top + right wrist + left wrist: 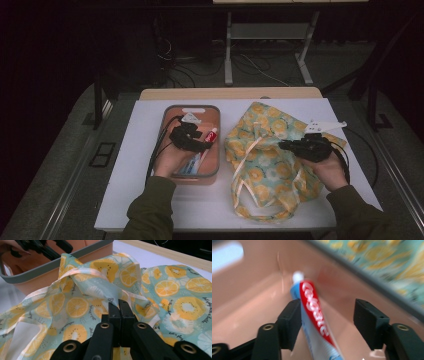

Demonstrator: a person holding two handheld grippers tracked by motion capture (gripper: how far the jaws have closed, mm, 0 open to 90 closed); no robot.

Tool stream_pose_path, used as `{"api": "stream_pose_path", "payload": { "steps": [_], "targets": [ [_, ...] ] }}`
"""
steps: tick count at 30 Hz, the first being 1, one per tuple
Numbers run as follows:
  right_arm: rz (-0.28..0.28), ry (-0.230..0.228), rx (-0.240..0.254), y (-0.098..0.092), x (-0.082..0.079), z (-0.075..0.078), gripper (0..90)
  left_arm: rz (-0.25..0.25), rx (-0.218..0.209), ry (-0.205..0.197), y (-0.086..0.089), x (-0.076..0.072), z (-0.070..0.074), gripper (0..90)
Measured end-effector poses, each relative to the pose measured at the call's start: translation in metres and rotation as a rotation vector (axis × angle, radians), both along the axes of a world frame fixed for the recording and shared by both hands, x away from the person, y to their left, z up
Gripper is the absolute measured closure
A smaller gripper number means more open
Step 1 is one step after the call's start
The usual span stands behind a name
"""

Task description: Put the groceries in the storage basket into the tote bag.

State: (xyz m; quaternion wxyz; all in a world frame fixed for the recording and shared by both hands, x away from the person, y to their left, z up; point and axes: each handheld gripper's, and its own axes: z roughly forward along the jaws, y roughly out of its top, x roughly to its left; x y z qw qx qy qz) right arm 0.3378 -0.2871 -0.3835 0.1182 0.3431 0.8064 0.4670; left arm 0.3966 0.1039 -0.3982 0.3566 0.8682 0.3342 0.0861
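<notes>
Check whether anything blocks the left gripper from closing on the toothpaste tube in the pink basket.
Nothing visible does. The toothpaste tube already lies between the left gripper's open jaws inside the pink basket; one pad is beside it, the other stands apart with bare basket floor between.

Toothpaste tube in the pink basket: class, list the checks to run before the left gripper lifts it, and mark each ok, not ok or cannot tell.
1. Toothpaste tube lies between the left gripper jaws: ok.
2. Both pads press on the tube: not ok; one touches, the other stands apart.
3. Pink basket wall is free of the jaws: ok.
4. Right gripper is shut on the fruit-print bag: ok.
5. Bag mouth is open to take the tube: cannot tell.
</notes>
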Motion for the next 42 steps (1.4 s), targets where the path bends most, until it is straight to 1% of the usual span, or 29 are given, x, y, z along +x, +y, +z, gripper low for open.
{"api": "stream_pose_path", "payload": {
  "steps": [3, 4, 5, 6, 7, 9, 11, 13, 14, 18, 23, 26, 30, 33, 35, 36, 37, 38, 42],
  "targets": [
    [-0.001, 0.0, -0.001, 0.0, 0.0, 0.0, 89.5, -0.001, 0.017, 0.034, 0.0, 0.003, -0.009, 40.8],
    [-0.001, 0.0, 0.0, 0.0, 0.0, 0.0, 89.5, 0.003, 0.026, 0.051, 0.0, 0.004, -0.013, 41.0],
    [-0.001, 0.001, -0.001, -0.001, 0.0, 0.0, 89.5, 0.008, 0.044, 0.071, 0.0, 0.005, -0.016, 41.2],
    [-0.002, 0.001, -0.001, -0.001, 0.0, 0.0, 89.5, 0.013, 0.056, 0.077, 0.0, 0.006, -0.017, 41.7],
    [-0.002, 0.002, 0.0, -0.001, 0.0, -0.001, 89.5, 0.018, 0.055, 0.084, 0.0, 0.007, -0.018, 42.9],
    [-0.001, 0.0, -0.003, 0.0, 0.0, -0.001, 89.5, 0.009, 0.068, 0.106, -0.002, 0.008, -0.02, 44.4],
    [0.0, -0.002, -0.003, 0.0, -0.001, 0.0, 89.6, 0.007, 0.099, 0.129, -0.003, 0.008, -0.023, 45.7],
    [0.001, -0.004, -0.003, 0.0, -0.001, 0.0, 89.5, 0.006, 0.138, 0.136, -0.005, 0.008, -0.026, 47.1],
    [0.002, -0.004, -0.004, 0.0, -0.001, 0.0, 89.5, 0.005, 0.14, 0.13, -0.006, 0.008, -0.026, 47.5],
    [0.003, -0.004, -0.006, 0.001, -0.001, 0.0, 89.5, 0.018, 0.136, 0.139, -0.006, 0.008, -0.026, 51.1],
    [0.002, -0.004, -0.009, 0.001, -0.001, -0.001, 89.5, 0.063, 0.112, 0.186, -0.002, 0.008, -0.023, 61.7],
    [0.002, -0.004, -0.007, 0.001, -0.001, -0.001, 89.6, 0.09, 0.098, 0.201, -0.001, 0.008, -0.021, 68.1],
    [0.004, -0.005, -0.009, 0.002, -0.001, -0.002, 89.5, 0.122, 0.1, 0.204, 0.001, 0.008, -0.017, 74.1],
    [0.003, -0.004, -0.008, 0.002, -0.001, -0.002, 89.6, 0.131, 0.117, 0.179, 0.001, 0.007, -0.015, 75.4],
    [0.002, -0.003, -0.006, 0.002, -0.001, -0.002, 89.5, 0.13, 0.122, 0.181, 0.001, 0.008, -0.014, 75.7],
    [0.002, -0.003, -0.006, 0.002, -0.001, -0.002, 89.6, 0.13, 0.127, 0.174, 0.001, 0.008, -0.013, 75.7],
    [0.003, -0.002, -0.006, 0.002, -0.001, -0.002, 89.6, 0.126, 0.125, 0.171, 0.001, 0.008, -0.011, 75.7],
    [0.003, -0.003, -0.006, 0.002, -0.001, -0.002, 89.5, 0.127, 0.11, 0.172, 0.002, 0.008, -0.01, 75.8],
    [0.0, -0.003, -0.004, 0.001, -0.001, -0.002, 89.6, 0.124, 0.082, 0.14, 0.008, 0.008, 0.001, 75.8]
  ]
}}
